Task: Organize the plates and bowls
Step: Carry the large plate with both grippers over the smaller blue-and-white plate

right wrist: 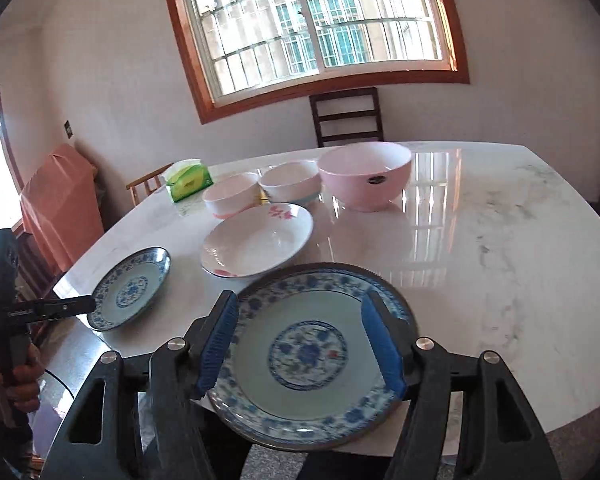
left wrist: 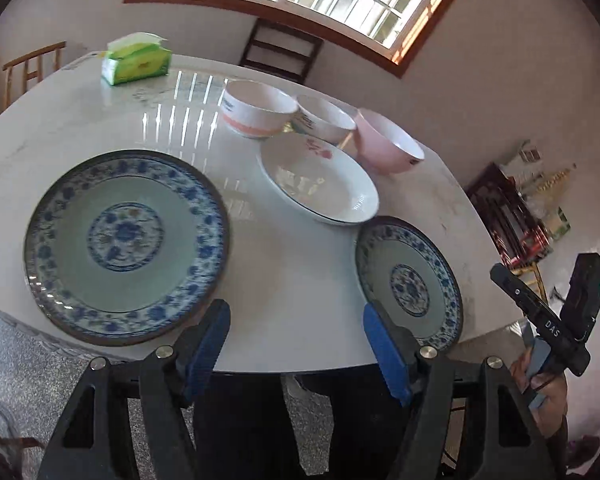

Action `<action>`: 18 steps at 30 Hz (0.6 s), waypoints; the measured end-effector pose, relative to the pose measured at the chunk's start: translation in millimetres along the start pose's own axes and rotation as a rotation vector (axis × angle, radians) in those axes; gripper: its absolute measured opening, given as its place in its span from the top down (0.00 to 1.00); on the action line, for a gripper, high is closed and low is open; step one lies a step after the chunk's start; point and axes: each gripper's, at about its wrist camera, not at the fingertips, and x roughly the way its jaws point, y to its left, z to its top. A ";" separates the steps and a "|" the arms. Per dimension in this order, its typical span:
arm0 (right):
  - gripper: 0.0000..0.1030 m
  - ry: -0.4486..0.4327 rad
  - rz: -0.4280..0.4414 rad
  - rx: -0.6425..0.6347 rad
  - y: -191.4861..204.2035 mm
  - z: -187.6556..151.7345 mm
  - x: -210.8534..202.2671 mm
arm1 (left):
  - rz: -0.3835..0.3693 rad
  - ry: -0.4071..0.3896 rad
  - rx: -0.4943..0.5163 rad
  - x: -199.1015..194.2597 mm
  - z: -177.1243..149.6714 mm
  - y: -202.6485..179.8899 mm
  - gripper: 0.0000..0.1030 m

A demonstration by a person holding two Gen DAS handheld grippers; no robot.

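A blue-patterned plate (left wrist: 124, 240) lies at the table's near left edge, and a second one (left wrist: 412, 280) lies at the near right. My left gripper (left wrist: 296, 344) is open and empty over the front edge between them. In the right wrist view my right gripper (right wrist: 300, 344) is open, its blue pads either side of the nearer blue plate (right wrist: 308, 356); the other blue plate (right wrist: 130, 288) lies to the left. A white plate with a pink flower (right wrist: 258, 240), two white bowls (right wrist: 230, 200) (right wrist: 290, 182) and a pink bowl (right wrist: 366, 176) stand farther back.
A green tissue pack (left wrist: 136, 60) sits at the far side of the marble table (right wrist: 500, 240). A dark chair (right wrist: 346, 116) stands behind the table under the window. The nearer blue plate overhangs the table's front edge.
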 end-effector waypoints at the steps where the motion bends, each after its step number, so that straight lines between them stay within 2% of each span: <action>1: 0.40 0.024 0.010 0.007 -10.8 -1.3 0.2 | 0.023 0.026 0.021 12.1 3.0 -13.7 0.31; 2: 0.40 0.046 0.014 0.017 -20.2 -2.4 1.3 | 0.044 0.055 0.038 24.7 5.8 -25.7 0.31; 5: 0.40 0.117 0.054 0.088 -47.6 -6.9 13.3 | -0.018 0.138 0.046 58.5 13.4 -47.3 0.31; 8: 0.40 0.190 0.092 0.146 -66.8 -10.4 29.6 | 0.023 0.177 -0.001 80.8 17.9 -48.3 0.31; 10: 0.40 0.221 0.123 0.152 -73.3 -10.4 35.5 | 0.013 0.199 -0.019 88.0 18.7 -49.6 0.31; 14: 0.40 0.306 0.165 0.169 -80.0 -3.7 56.0 | 0.080 0.231 0.012 99.0 19.5 -60.0 0.32; 18: 0.40 0.390 0.193 0.181 -86.7 0.3 74.3 | 0.076 0.289 0.023 108.7 20.9 -61.7 0.32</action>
